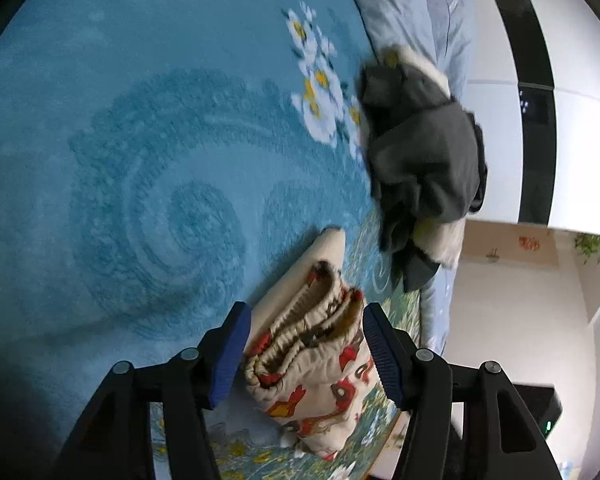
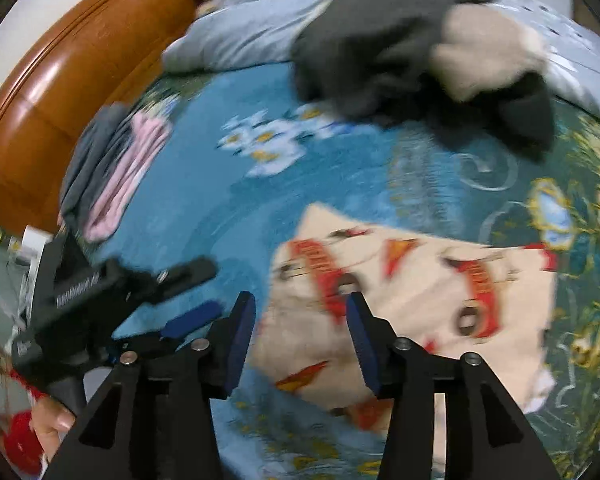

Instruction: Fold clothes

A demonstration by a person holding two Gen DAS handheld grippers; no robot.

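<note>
Both grippers are wide open, holding nothing. The left gripper [image 1: 306, 344] sits right over the folded cream pants [image 1: 316, 352] with the red print, lying on the blue blanket [image 1: 140, 160]. The right gripper [image 2: 300, 332] hovers over their edge. A crumpled grey garment [image 1: 424, 160] sits further back, and grey and pink folded clothes [image 2: 108, 172] lie near the wooden bed frame [image 2: 60, 80].

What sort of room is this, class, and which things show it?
Most likely a bedroom: a blue floral blanket spread over a bed, a wooden headboard behind it, and a pale quilt bunched beside a grey garment.
</note>
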